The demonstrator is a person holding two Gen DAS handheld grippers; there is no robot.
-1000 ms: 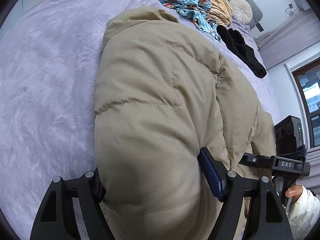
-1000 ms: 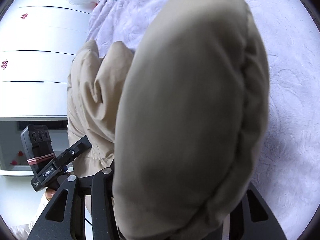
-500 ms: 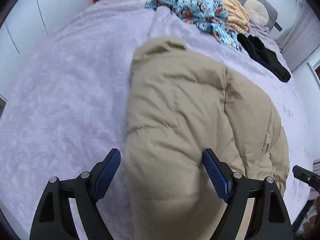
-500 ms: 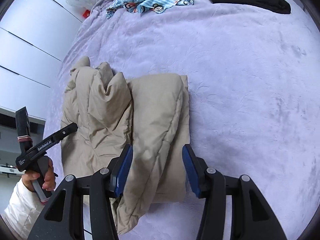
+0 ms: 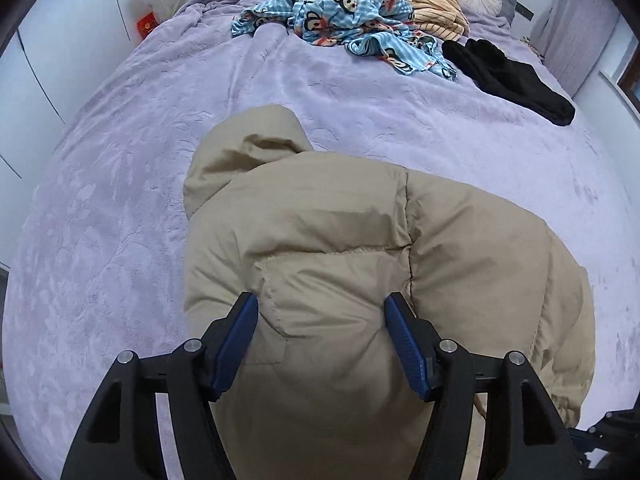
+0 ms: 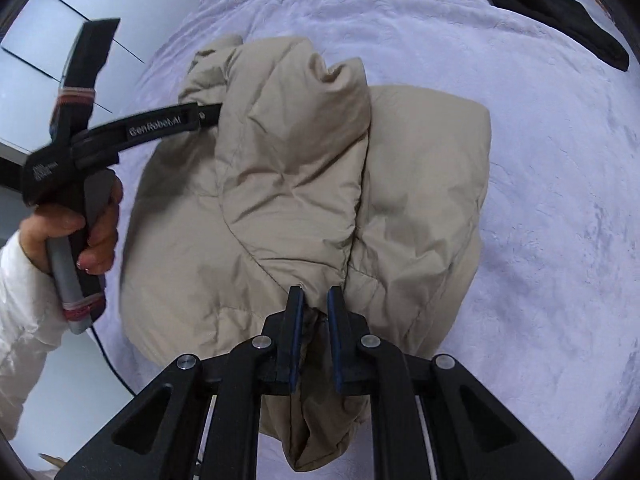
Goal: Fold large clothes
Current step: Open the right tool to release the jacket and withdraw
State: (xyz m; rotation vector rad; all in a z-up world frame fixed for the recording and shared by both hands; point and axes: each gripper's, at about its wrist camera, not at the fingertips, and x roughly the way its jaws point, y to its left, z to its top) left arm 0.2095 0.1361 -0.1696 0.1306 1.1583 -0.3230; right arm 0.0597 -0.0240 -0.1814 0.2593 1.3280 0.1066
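Beige jacket (image 6: 304, 184) folds hide the right hand-held gripper's (image 6: 313, 300) pinched fingertips.

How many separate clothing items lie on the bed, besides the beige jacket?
3, all near the head of the bed: blue cartoon-print garment, striped peach garment behind it, black garment to the right. Others may lie hidden under these.

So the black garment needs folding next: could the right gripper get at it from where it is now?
Probably not yet. The right gripper is shut on the beige puffer jacket, and the black garment lies far up the lilac bedspread. Nothing lies between them, so after letting go the way looks free.
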